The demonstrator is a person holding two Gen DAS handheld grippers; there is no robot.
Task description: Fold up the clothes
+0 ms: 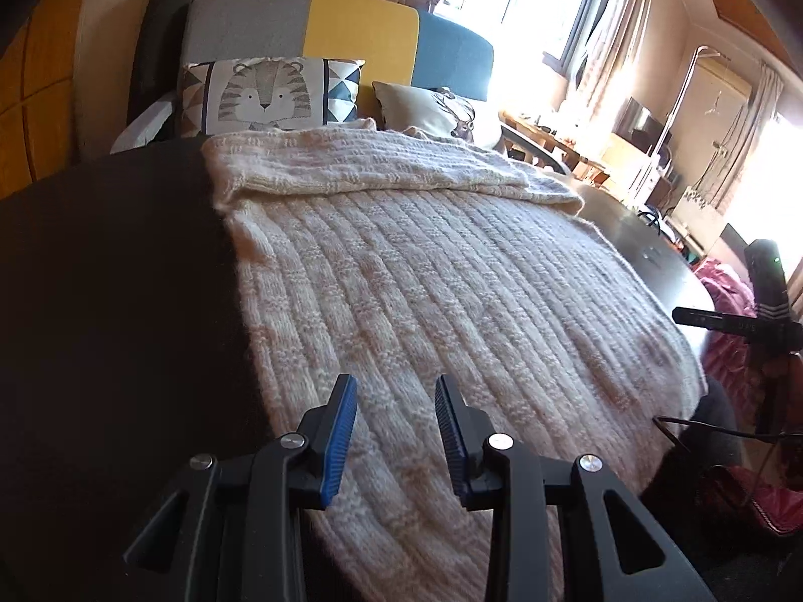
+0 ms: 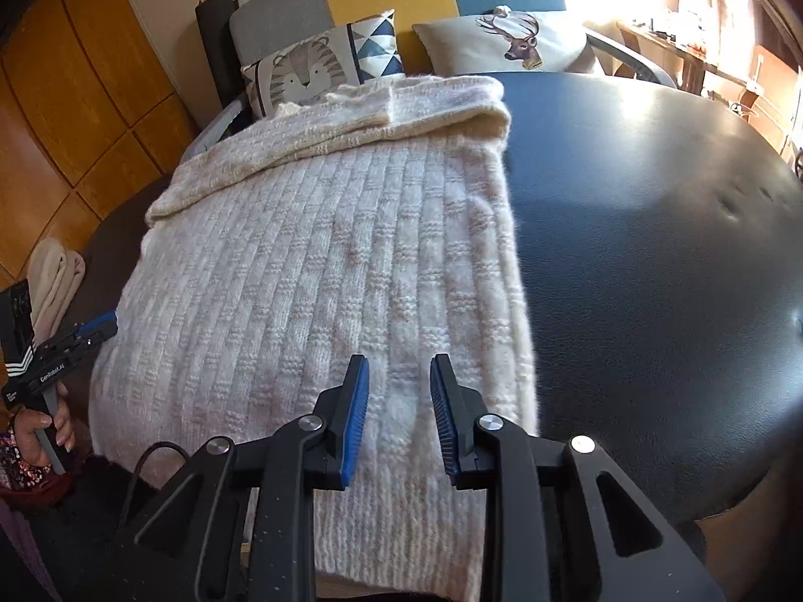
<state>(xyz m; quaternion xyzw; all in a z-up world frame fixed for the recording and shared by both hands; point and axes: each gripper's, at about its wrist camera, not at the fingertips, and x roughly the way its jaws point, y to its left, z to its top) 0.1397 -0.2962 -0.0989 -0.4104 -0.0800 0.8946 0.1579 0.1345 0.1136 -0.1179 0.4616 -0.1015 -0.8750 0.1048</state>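
A cream knitted sweater [image 1: 426,271] lies flat on a dark table [image 1: 110,276], its sleeves folded across the far end. It also shows in the right wrist view [image 2: 311,271]. My left gripper [image 1: 396,386] is open and empty, hovering over the sweater's near hem on its left side. My right gripper [image 2: 399,366] is open and empty, over the near hem close to the sweater's right edge. The left gripper also shows at the left edge of the right wrist view [image 2: 95,326], and the right gripper at the right edge of the left wrist view [image 1: 702,316].
Behind the table stands a grey, yellow and blue sofa [image 1: 351,30] with a tiger cushion [image 1: 266,95] and a deer cushion [image 2: 507,40]. The bare black tabletop [image 2: 652,231] spreads right of the sweater. A folded beige cloth [image 2: 55,276] lies at the left. Red fabric [image 1: 727,301] lies at the right.
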